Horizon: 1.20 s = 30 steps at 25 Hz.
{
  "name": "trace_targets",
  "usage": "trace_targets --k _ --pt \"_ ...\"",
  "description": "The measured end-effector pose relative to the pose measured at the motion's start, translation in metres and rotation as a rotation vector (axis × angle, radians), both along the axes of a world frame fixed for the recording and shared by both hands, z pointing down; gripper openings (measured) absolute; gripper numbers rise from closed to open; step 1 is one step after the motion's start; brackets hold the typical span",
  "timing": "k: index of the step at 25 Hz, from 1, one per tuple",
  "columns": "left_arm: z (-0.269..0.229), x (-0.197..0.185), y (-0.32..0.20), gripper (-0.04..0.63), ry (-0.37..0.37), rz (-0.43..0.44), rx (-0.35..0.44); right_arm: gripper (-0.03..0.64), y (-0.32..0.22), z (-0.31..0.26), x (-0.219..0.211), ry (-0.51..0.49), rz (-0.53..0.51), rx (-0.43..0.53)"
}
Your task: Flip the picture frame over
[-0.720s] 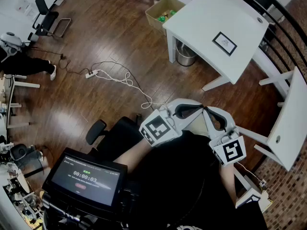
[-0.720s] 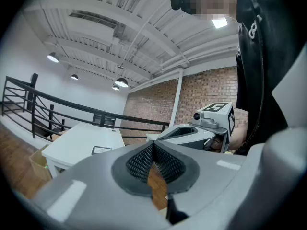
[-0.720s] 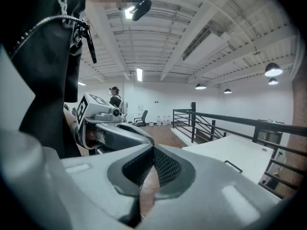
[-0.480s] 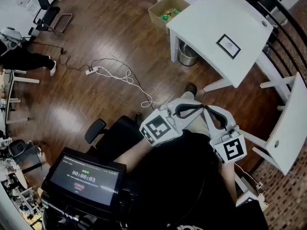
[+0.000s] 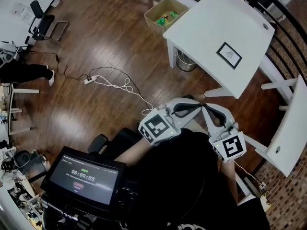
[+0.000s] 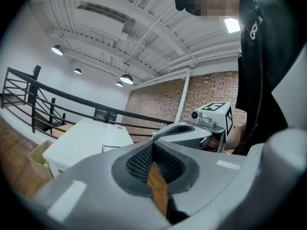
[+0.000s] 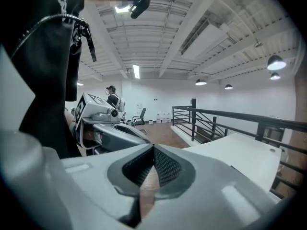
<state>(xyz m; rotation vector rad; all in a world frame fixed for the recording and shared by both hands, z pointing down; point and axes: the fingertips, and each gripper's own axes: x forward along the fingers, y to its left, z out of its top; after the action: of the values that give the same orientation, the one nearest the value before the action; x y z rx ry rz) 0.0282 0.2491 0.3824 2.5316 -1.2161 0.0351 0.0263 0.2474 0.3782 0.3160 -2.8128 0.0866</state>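
The picture frame (image 5: 229,55), black-edged with a white mat, lies flat on the white table (image 5: 206,23) at the upper right of the head view. Both grippers are held close to the person's body, well short of the table. The left gripper (image 5: 197,105) and the right gripper (image 5: 206,109) point toward each other, with their tips almost meeting. Each is shut with nothing between its pads. The left gripper view shows its own shut jaws with the right gripper (image 6: 184,133) just beyond. In the right gripper view the left gripper (image 7: 112,131) sits beside the table (image 7: 240,152).
A cardboard box (image 5: 164,12) and a metal bin (image 5: 185,60) stand by the table's left legs. A power strip with a white cable (image 5: 112,79) lies on the wood floor. A second white table (image 5: 290,123) is at the right, a monitor (image 5: 84,176) at the lower left, and a black railing (image 7: 216,123) behind.
The head view has drifted a little as the person steps, so the table and floor sit slightly differently. Both grippers keep the same shut pose in front of the body.
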Motion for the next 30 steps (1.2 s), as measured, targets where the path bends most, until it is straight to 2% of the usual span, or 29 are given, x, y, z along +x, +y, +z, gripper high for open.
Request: trace_targets --k 9,15,18,24,30 --pt "-0.002 -0.031 -0.081 0.015 -0.035 0.123 -0.027 -0.008 -0.083 0.004 -0.031 -0.019 0.113 -0.106" --pt "0.002 -0.047 -0.118 0.015 -0.020 0.135 -0.049 -0.008 -0.121 0.009 -0.047 -0.039 0.159 -0.133" --pt "0.003 -0.055 -0.134 0.014 0.003 0.123 -0.057 -0.008 -0.137 0.010 -0.055 -0.015 0.164 -0.110" --pt "0.008 -0.044 -0.151 0.014 -0.021 0.223 -0.062 -0.008 -0.156 0.011 -0.046 -0.023 0.227 -0.097" --pt "0.002 -0.033 -0.178 0.014 -0.002 0.250 -0.045 -0.008 -0.183 0.004 -0.034 -0.016 0.260 -0.094"
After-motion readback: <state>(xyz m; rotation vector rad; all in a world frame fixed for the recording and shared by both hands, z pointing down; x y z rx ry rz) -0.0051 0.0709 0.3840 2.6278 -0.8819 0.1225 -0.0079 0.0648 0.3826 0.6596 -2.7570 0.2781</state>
